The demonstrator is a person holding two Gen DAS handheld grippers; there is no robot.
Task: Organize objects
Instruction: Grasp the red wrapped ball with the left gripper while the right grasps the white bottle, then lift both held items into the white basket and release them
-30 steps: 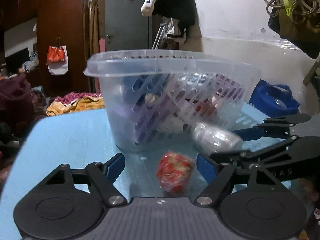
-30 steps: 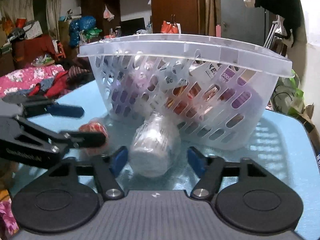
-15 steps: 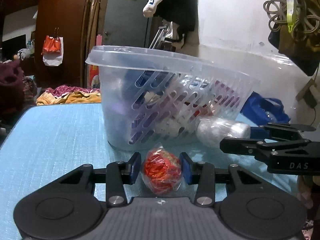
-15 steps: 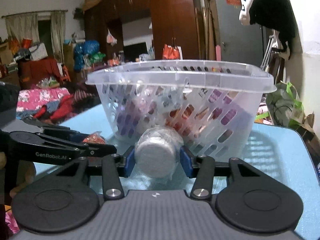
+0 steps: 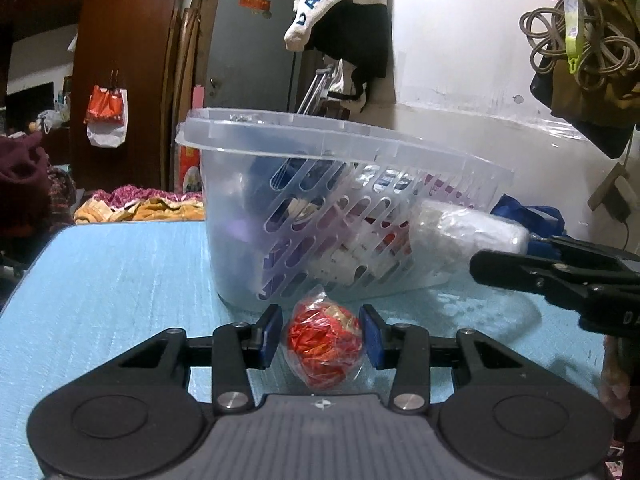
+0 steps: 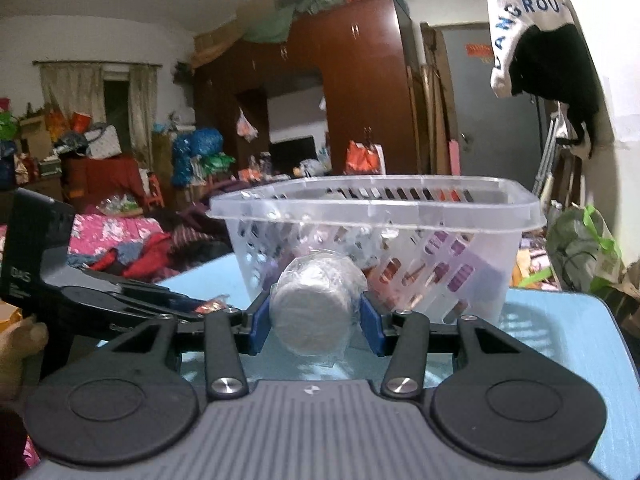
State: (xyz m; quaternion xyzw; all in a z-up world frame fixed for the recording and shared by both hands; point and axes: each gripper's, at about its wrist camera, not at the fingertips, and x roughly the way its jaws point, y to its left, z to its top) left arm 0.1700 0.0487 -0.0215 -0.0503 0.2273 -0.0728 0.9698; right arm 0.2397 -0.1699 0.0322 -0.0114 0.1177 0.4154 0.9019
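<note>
On the blue bench (image 5: 112, 280), a clear slotted basket (image 5: 360, 216) holds packets blurred behind its walls. In front of it, the left gripper (image 5: 322, 336) has just closed its jaws on a red wrapped ball (image 5: 324, 340); the right gripper (image 6: 314, 322) has clamped a white wrapped roll (image 6: 312, 312) just beside the basket. Only the right wrist view shows the basket's far rim.

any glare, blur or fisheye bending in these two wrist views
Left wrist view: sharp up close, the red wrapped ball crisp; glare on the clear basket rim and the white wall; the basket's rim bows. Right wrist view: dimmer and softer, the room behind is hazy; the white wrapped roll stays clear; dark corners and a curved table edge show lens distortion.
</note>
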